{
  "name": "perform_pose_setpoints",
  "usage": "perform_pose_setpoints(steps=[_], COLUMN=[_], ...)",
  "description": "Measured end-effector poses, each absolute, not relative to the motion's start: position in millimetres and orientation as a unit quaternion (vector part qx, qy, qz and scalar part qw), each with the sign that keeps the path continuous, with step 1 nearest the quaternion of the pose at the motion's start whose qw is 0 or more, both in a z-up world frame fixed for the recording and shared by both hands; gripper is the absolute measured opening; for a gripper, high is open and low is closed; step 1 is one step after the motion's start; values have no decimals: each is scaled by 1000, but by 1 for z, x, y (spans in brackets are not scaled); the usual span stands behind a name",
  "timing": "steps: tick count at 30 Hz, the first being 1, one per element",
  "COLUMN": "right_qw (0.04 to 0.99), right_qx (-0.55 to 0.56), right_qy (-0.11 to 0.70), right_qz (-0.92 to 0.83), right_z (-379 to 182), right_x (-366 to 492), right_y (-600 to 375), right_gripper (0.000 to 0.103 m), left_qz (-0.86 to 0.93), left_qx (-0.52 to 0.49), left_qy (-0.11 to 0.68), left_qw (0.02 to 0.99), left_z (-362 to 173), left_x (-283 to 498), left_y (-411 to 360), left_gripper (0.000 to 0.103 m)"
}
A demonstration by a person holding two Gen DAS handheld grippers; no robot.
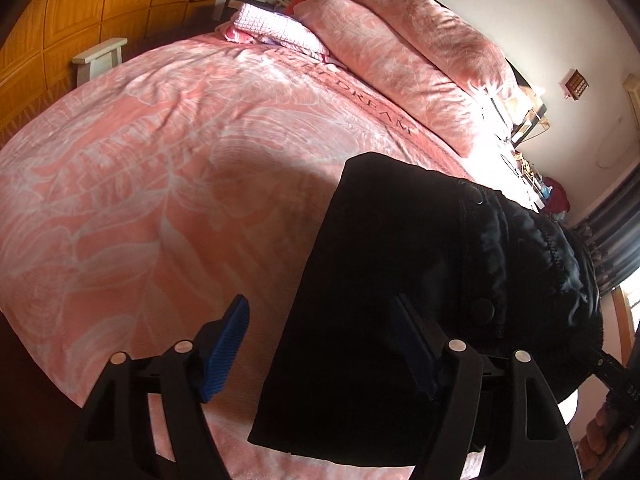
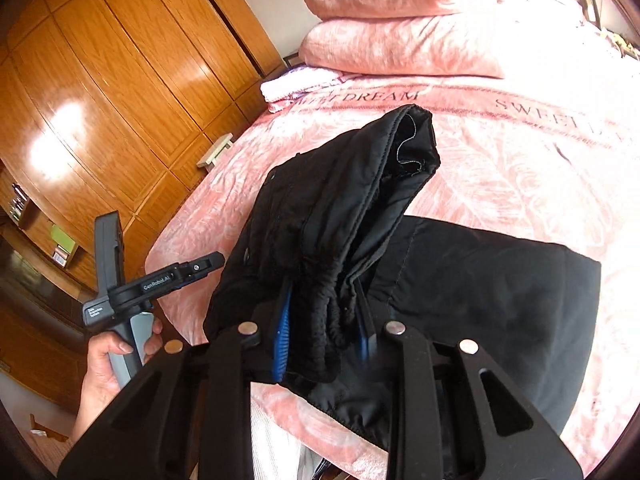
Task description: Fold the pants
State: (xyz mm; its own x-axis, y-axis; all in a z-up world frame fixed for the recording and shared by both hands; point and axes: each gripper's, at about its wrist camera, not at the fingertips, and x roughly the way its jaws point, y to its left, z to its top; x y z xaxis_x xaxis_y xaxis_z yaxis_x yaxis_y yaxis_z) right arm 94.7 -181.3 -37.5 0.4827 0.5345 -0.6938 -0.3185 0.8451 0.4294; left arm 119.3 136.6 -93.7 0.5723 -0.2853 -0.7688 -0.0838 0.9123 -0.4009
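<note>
Black pants [image 1: 380,260] lie near the front edge of a pink flowered bedspread [image 1: 180,160]. My left gripper [image 1: 320,320] is open, its blue pads far apart. The left pad hangs over bare bedspread and the right finger sits over the cloth, with the pants' left edge between them, unpressed. In the right wrist view my right gripper [image 2: 324,340] is shut on the bunched waistband [image 2: 340,208], which it holds raised above the flat part of the pants [image 2: 500,288]. A hand [image 2: 104,364] at the left of that view holds the other gripper beside the bed.
Two pink pillows [image 2: 400,48] are stacked at the head of the bed, with a folded white-and-pink towel [image 1: 276,28] beside them. A wooden wardrobe [image 2: 120,100] and a small white stool [image 1: 100,56] stand along the far side. A cluttered bedside table [image 1: 532,176] is on the right.
</note>
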Motion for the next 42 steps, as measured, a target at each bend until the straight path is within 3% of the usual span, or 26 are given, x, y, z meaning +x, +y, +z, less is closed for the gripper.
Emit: perform_pose_setpoints(steps=[9, 21, 24, 28, 33, 39, 42], right_qw=[859, 830, 821, 826, 858, 857, 848], right_qx=[136, 168, 177, 160, 133, 154, 178], right_qy=[452, 515, 528, 527, 487, 483, 490], right_qz=[197, 130, 128, 118, 96, 91, 100], right_z=[-27, -96, -115, -111, -77, -81, -93], right_x=[76, 63, 66, 62, 67, 106, 124], right_y=[-257, -322, -324, -324, -332, -342, -344], right_gripper=[26, 28, 35, 55, 64, 63, 35], left_qz=[-103, -131, -128, -127, -131, -138, -139], left_qx=[-117, -35, -38, -40, -29, -10, -10], left_qy=[456, 478, 484, 487, 471, 479, 488], left_qw=[876, 868, 865, 863, 872, 867, 862], left_z=[-75, -94, -102, -100, -83, -84, -90], left_x=[121, 121, 122, 122, 121, 128, 128], left_y=[74, 4, 2, 4, 1, -13, -16], left_gripper=[78, 78, 80, 81, 85, 86, 86])
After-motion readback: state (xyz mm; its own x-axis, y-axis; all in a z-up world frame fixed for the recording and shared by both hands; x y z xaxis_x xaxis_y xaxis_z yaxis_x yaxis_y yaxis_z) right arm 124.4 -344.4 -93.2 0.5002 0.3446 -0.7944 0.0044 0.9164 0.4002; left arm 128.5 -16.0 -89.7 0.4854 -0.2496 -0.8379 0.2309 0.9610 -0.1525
